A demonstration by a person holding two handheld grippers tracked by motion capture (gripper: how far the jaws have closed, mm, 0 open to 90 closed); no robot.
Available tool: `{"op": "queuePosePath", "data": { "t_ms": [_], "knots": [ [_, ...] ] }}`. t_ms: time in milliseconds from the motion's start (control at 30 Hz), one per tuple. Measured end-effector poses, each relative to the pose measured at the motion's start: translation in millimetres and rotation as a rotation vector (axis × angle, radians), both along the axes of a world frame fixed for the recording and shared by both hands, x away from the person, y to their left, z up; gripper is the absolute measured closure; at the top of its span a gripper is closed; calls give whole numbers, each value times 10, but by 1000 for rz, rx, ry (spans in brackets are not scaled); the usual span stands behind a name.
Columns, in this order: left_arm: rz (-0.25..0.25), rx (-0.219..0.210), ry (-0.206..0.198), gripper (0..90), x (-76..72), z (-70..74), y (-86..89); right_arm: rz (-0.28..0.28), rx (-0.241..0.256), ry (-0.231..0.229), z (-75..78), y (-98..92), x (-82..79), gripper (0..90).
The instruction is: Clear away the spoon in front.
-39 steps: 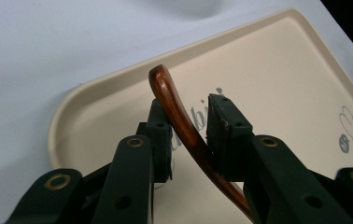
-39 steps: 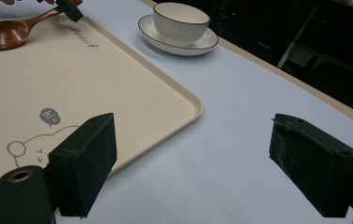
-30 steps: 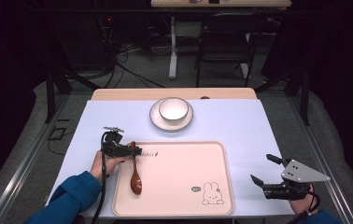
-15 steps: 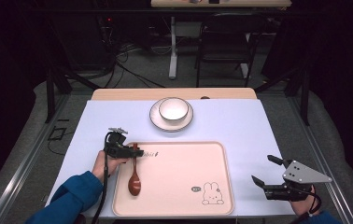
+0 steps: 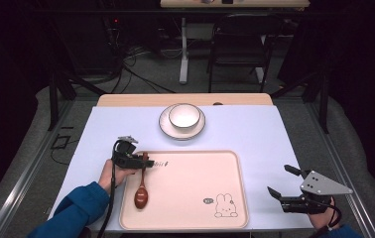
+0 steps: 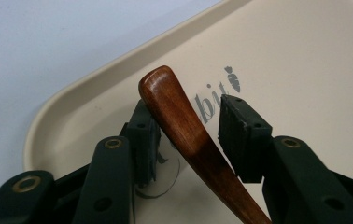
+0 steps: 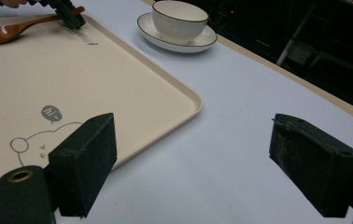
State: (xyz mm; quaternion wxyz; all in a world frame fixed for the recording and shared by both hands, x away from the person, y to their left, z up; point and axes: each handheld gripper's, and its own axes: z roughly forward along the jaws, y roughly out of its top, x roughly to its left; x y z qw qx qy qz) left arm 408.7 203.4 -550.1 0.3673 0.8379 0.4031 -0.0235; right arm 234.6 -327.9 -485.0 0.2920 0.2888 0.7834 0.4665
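**Wooden spoon set on the tray, left jaws spread around its handle**

The wooden spoon (image 5: 141, 192) lies on the beige tray (image 5: 190, 218), near the tray's left edge, its bowl toward the person and its handle pointing to the far left corner by the printed lettering. In the left gripper view the handle tip (image 6: 165, 95) stands between the two pads with a visible gap on the right and the left pad just beside it: the left hand-held gripper (image 5: 145, 162) looks released, no longer clamping the wood.

To finish this step well, I judge the jaws should draw straight back along the handle's line, away from the tray, rising a little so the pads clear the tray rim and do not drag the spoon askew.

Beyond the tray, a white bowl on a saucer (image 5: 182, 119) sits at the far middle of the desk (image 5: 255, 134). The right hand-held gripper (image 5: 281, 183) hovers over the desk, well right of the tray, jaws wide apart and holding nothing.

Compared with a second ago, the spoon has moved nearer the person, so the left gripper now sits at the handle's tip; the right gripper has barely shifted.
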Motion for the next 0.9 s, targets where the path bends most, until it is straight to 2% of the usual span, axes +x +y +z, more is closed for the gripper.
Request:
{"op": "queuePosePath", "data": {
  "t_ms": [100,167,200,300,433,567,667,800,833,867,900],
  "knots": [
    [-2,33,-23,470,-12,22,-22,1,0,-1,0,0,1,141],
    [-5,42,-27,447,-18,29,-27,3,1,0,1,1,-1,141],
    [-5,53,-39,384,-21,33,-32,2,1,0,2,2,-1,141],
    [-15,70,-58,308,-36,51,-53,3,1,0,3,5,-3,141],
    [-18,83,-78,260,-43,67,-62,3,1,1,3,6,-4,141],
    [-22,80,-95,158,-58,99,-61,3,0,2,3,8,-4,141],
    [-15,61,-95,136,-63,115,-49,3,-1,1,4,9,-5,141],
    [0,45,-117,100,-82,217,-9,2,-1,-2,6,4,-9,141],
    [3,55,-160,97,-112,315,11,3,-3,-3,7,6,-10,141],
    [3,55,-160,93,-112,315,11,3,-3,-3,7,6,-10,141],
    [13,36,-185,91,-148,419,37,2,-2,-2,6,8,-9,141]
  ]
}}
